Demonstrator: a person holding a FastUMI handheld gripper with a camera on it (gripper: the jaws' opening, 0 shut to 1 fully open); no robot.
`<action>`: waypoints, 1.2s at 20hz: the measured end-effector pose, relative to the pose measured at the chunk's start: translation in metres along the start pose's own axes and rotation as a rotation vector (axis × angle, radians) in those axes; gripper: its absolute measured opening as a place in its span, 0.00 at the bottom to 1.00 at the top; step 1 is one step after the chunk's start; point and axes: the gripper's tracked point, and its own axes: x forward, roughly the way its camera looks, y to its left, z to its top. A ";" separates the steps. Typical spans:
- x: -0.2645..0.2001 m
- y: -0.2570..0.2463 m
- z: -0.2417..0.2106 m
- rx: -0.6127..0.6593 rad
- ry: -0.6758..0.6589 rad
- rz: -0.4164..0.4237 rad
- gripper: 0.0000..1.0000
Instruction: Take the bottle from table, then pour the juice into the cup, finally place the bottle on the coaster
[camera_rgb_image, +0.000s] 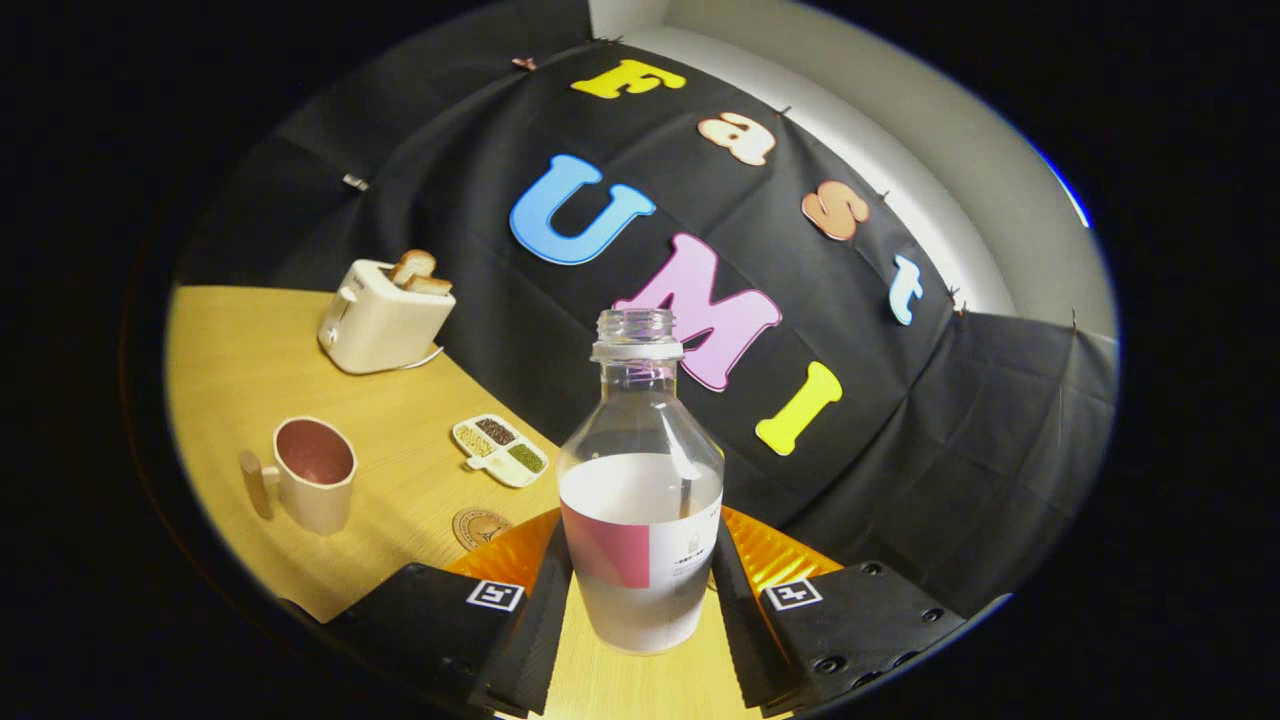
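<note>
Hand-held gripper (640, 590), tilted, clamps the uncapped bottle (640, 500) between both fingers above the table (250, 380).

A pale wooden worktop (230, 340) ran up to a wall of black cloth (450, 180), which hung in soft folds and was pinned along its upper edge. Above and beside the cloth a plain white wall (900, 170) showed, brightly lit in a band near the cloth's top edge. Warm light fell on the wood, which looked yellowish. The cloth was creased where it met the far corner.
</note>
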 end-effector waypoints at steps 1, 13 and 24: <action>0.001 0.008 -0.003 -0.052 0.011 0.004 0.72; 0.003 0.098 0.005 -0.467 -0.035 0.113 0.72; 0.019 0.124 -0.008 -0.750 0.004 0.109 0.72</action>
